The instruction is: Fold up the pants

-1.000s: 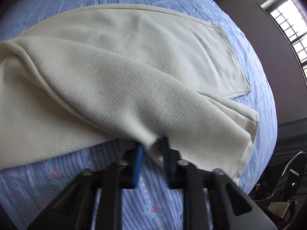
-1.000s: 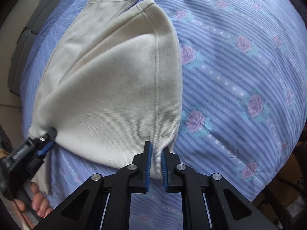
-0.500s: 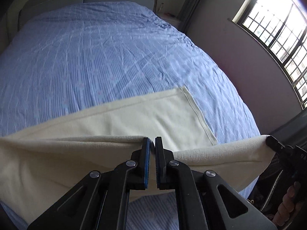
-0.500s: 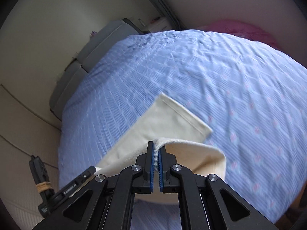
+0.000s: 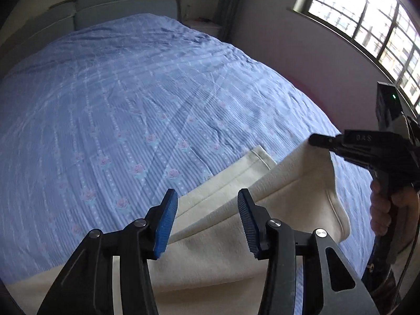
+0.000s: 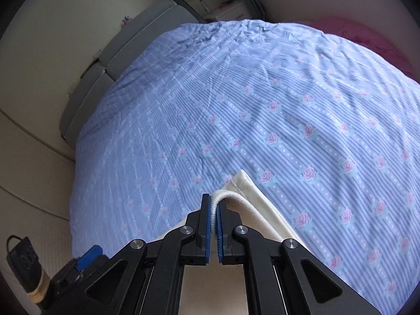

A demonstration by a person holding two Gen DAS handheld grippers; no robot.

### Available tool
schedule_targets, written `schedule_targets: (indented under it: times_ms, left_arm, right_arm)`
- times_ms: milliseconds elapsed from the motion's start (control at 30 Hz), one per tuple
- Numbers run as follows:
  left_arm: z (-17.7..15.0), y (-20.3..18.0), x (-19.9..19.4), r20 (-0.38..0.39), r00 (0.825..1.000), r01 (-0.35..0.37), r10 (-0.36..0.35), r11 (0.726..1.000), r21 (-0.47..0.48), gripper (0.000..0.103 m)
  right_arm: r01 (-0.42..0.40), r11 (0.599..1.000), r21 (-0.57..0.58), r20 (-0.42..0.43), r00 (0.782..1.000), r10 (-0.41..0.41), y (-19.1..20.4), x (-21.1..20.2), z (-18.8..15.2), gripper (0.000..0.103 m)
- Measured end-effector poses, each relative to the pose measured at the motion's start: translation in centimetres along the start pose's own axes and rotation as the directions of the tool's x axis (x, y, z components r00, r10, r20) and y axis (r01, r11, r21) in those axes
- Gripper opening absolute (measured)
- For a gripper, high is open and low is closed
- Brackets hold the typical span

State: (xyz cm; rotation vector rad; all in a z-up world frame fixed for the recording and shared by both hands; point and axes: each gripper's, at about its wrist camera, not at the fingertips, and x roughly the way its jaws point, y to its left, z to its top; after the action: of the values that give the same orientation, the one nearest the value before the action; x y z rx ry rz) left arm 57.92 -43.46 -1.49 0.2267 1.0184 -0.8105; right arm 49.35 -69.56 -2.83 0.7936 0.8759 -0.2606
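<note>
a second ago both our grippers pinched the cream pants (image 5: 225, 239) low on the bed; now the cloth is carried over toward the far end. our left gripper (image 5: 207, 223) is opening its jaws, and no cloth is between the blue pads (image 5: 165, 223), so it has let go of its part. our right gripper (image 6: 215, 223) is closed tight on a folded edge of the pants and holds that corner lifted. we think this means the fold is half laid: the left side is down, the right side must still be lowered and released. the pants lie at the near end of the bedsheet (image 5: 131, 99), blue stripes with pink roses. behind it is a grey headboard (image 5: 126, 0), and a barred window (image 5: 367, 15) on the right.
</note>
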Motion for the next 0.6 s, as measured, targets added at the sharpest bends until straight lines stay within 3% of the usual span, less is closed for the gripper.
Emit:
schedule_targets:
  times_ms: [67,133,300,367,467,600]
  left_arm:
    - [0.5,0.0,1.8,-0.078,0.996,0.056,-0.051,0.996,0.072,0.054]
    - [0.5,-0.2,3.0,-0.149,0.986,0.090,-0.070,0.987,0.136,0.055]
    - [0.0,-1.5,5.1,-0.281,0.953,0.187,-0.114,0.951,0.248,0.062]
    - [-0.1,-1.8,6.4,-0.309,0.947,0.180,-0.093,0.946,0.268,0.062]
    - [-0.1,-1.8,8.6,-0.309,0.951,0.108,-0.019,0.955,0.276,0.060]
    - [0.1,-1.1,9.0,-0.281,0.960,0.085,-0.018,0.969,0.231,0.059]
  right_arm:
    - [0.003,1.000,0.003,-0.006,1.000,-0.003,-0.4,0.4,0.1,0.005]
    - [0.002,1.000,0.004,-0.008,1.000,-0.001,-0.7,0.6,-0.1,0.005]
    - [-0.006,1.000,0.019,-0.019,1.000,0.007,-1.3,1.4,0.7,0.005]
    - [-0.010,1.000,0.016,-0.029,1.000,0.010,-1.1,2.3,1.4,0.005]
    - [-0.016,1.000,-0.011,-0.066,0.998,0.015,-0.5,4.3,2.5,0.005]
    - [-0.002,0.989,-0.146,-0.171,0.985,-0.023,0.7,6.8,3.6,0.008]
